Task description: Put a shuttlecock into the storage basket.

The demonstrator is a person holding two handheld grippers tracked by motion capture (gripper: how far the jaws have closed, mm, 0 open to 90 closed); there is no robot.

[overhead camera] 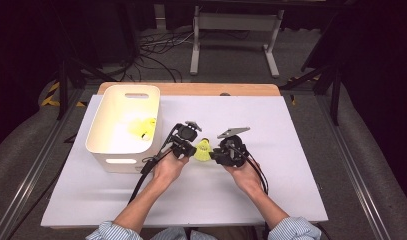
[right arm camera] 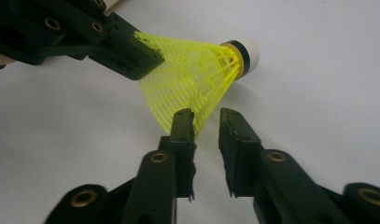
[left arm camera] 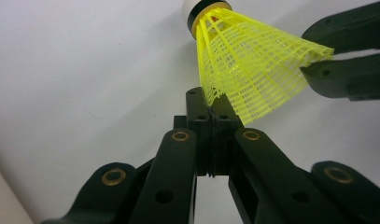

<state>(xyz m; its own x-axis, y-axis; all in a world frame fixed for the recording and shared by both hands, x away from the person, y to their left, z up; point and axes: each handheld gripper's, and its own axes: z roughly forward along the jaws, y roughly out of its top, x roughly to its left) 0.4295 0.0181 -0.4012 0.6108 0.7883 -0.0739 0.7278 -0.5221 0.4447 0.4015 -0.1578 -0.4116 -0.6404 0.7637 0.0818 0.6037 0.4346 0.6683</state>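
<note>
A yellow mesh shuttlecock [overhead camera: 203, 150] with a white cork tip hangs above the white table top between my two grippers. My left gripper [overhead camera: 193, 149] is shut on the rim of its skirt; in the left gripper view the jaws [left arm camera: 211, 105] meet on the mesh edge of the shuttlecock [left arm camera: 253, 60]. My right gripper [overhead camera: 214, 155] faces it from the other side. In the right gripper view its jaws [right arm camera: 207, 116] stand apart, with the lower rim of the shuttlecock [right arm camera: 192, 79] in the gap and not pressed. The cork points away from the person.
A white plastic bin [overhead camera: 98, 125] stands on the left of the table, with more yellow shuttlecocks [overhead camera: 141, 128] inside. The white sheet [overhead camera: 271, 190] covers the table; a wooden edge shows at the back. Cables trail from both grippers toward the person.
</note>
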